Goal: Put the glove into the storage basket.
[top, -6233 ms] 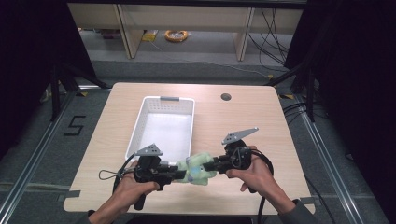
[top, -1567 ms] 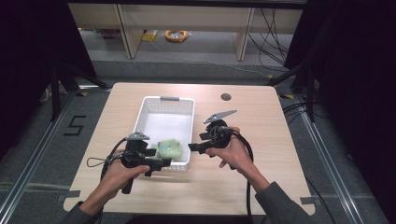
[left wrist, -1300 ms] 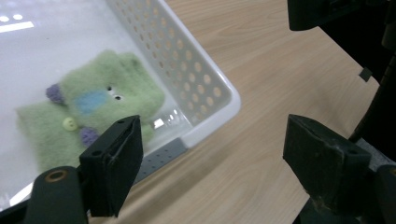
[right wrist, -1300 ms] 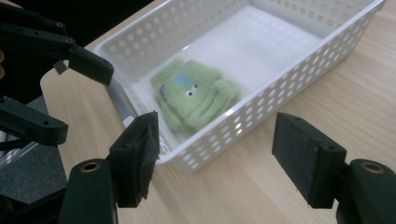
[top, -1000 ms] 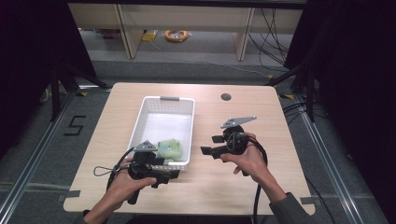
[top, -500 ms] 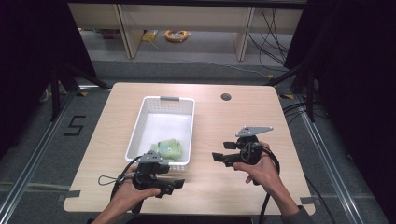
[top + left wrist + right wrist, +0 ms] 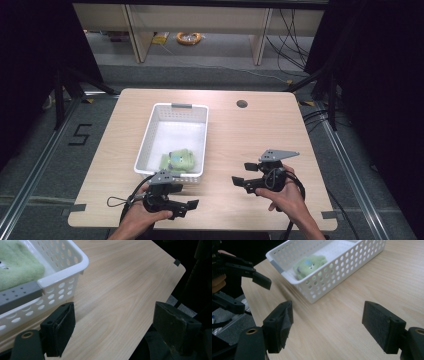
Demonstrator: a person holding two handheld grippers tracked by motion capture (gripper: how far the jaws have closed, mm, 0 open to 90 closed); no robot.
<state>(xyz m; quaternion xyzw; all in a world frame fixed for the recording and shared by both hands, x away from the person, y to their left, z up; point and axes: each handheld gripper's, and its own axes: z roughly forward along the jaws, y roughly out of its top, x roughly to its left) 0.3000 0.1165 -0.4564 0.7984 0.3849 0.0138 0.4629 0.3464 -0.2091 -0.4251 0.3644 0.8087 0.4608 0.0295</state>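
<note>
Green plush toy (image 7: 178, 160) lies at the near end of the white perforated plastic basket (image 7: 150, 135) on the pale wooden counter (image 7: 260, 135). Left claw (image 7: 187, 207), released and empty, sits just in front of the basket and nearer the toy; right claw (image 7: 242, 175), also released, is farther right.

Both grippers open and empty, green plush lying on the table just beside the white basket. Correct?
Not quite. The green plush lies inside the white basket, at its near end, not on the table beside it; the high view shows this. The rest holds: the left gripper and right gripper are both open and empty.
</note>
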